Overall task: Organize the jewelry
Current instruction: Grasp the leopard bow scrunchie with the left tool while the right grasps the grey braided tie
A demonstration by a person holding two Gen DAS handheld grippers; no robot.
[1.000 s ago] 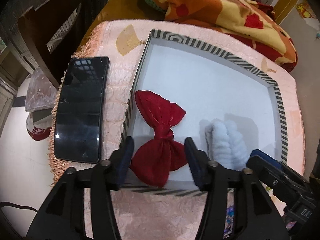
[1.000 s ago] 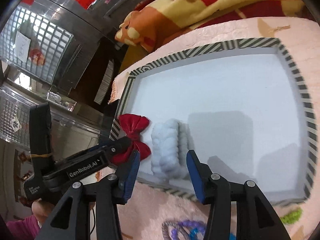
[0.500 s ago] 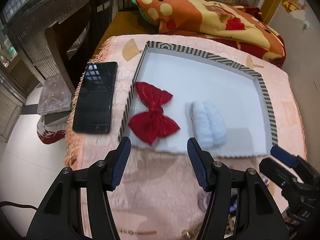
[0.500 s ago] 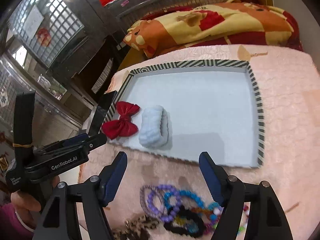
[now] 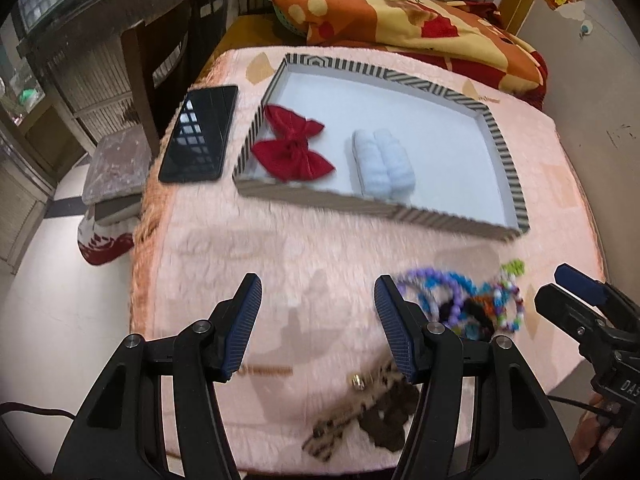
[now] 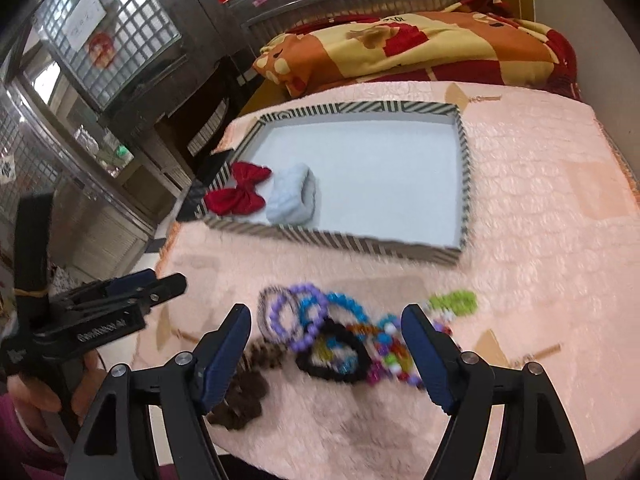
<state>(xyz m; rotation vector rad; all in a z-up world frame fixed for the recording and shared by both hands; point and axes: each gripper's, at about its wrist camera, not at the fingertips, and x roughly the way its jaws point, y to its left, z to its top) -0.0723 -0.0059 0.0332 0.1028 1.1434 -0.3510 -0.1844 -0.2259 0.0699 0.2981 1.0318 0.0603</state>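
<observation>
I'm holding the right gripper (image 6: 326,354) over the bead bracelets (image 6: 320,330), jaws opening, nothing between the pads. They're looking light, slippery and tangled with a black scrunchie (image 6: 334,354); I'm judging one purple loop's edge the best pinch. The left gripper (image 5: 318,326) is gaping, empty, beside the heap; the striped tray (image 6: 464,184) is lying beyond.

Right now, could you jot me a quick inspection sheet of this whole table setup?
Surface: pink fuzzy cloth covering the table.
Job's things: red bow and pale blue scrunchie lie in the striped tray; bead bracelets and brown scrunchie lie heaped on the cloth.
Clutter: black phone beside the tray.
Grippers: left gripper open, empty; right gripper opening, nothing between the pads.
Cables: dark cable at the left gripper's base.
Surroundings: patterned blanket, metal window grilles.
</observation>
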